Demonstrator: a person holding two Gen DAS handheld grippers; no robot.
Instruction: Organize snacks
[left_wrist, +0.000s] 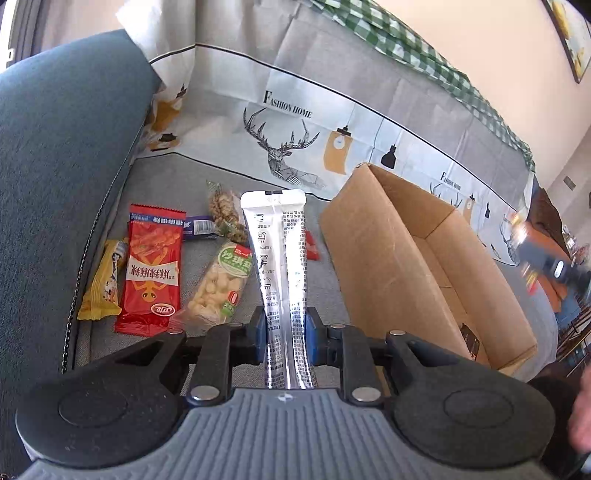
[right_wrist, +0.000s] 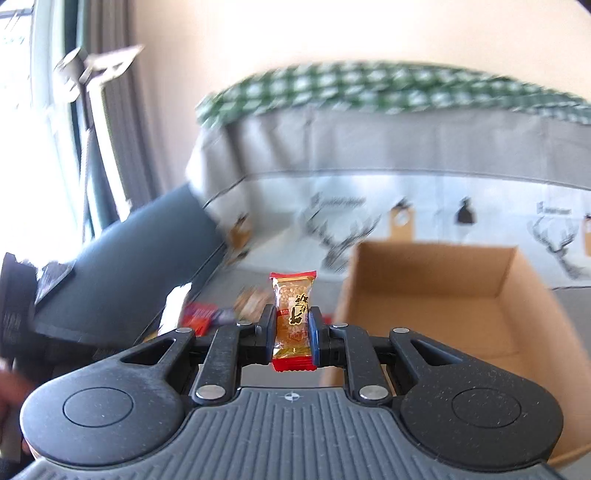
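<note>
Item: left gripper (left_wrist: 285, 328), jaws clamped on silver stick sachet (left_wrist: 275, 251) above sofa seat's loose snacks; right gripper (right_wrist: 292, 326), jaws clamped on small red-ended candy (right_wrist: 293, 314) beside cardboard box (right_wrist: 443, 295); risk: thin wrappers slipping free mid-carry.

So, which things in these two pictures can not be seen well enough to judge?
- Cardboard box floor: left wrist view, near wall hides most of it; right wrist view, the gripper body covers the front.
- Purple packet: left wrist view, mostly under the red snack packet; its kind is unclear.
- Snacks on the sofa: right wrist view, motion blur.
- Silver stick pouch lower end: left wrist view, hidden behind the left gripper.
</note>
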